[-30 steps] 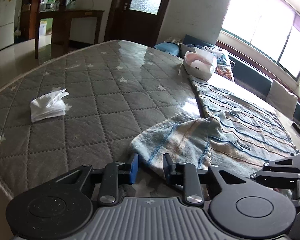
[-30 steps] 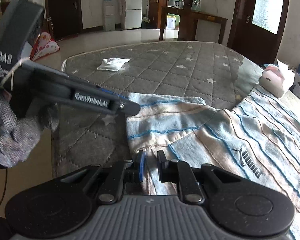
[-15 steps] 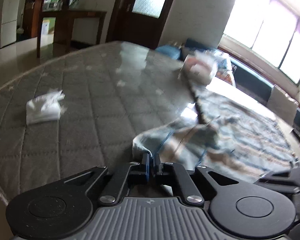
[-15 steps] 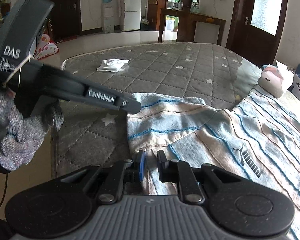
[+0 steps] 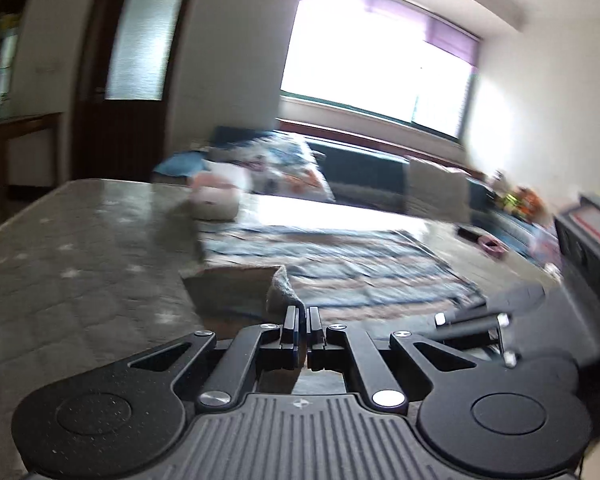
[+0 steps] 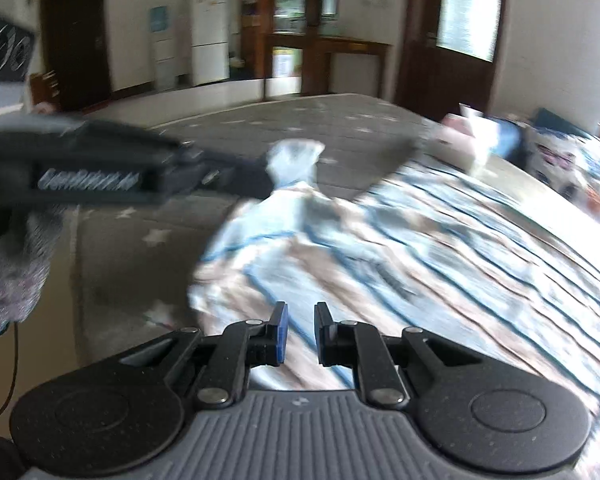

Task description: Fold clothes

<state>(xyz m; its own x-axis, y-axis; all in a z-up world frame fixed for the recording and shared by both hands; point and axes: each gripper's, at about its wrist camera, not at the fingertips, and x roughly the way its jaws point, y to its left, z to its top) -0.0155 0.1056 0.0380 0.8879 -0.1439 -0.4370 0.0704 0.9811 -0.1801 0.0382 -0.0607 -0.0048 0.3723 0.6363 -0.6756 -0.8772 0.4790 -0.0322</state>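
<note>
A striped blue, white and tan garment (image 5: 340, 268) (image 6: 440, 248) lies spread on the grey quilted mattress (image 5: 80, 264). My left gripper (image 5: 303, 316) is shut on a corner of it (image 5: 281, 290), which hangs lifted off the mattress. The right wrist view shows that same left gripper (image 6: 256, 184) from the side, with the pale bunched corner (image 6: 294, 158) sticking out of its tip. My right gripper (image 6: 299, 318) sits at the garment's near edge, its fingers a narrow gap apart with cloth between them. Both views are blurred by motion.
A pink-and-white tissue box (image 5: 216, 202) stands on the mattress beyond the garment, with pillows (image 5: 284, 172) behind it. A gloved hand (image 6: 8, 272) holds the left gripper. A fridge (image 6: 208, 36) and a wooden table (image 6: 324, 52) stand across the room.
My left gripper closed on the garment's corner and lifted it up and to the right. The right gripper rose with the near edge and both cameras tilted upward.
</note>
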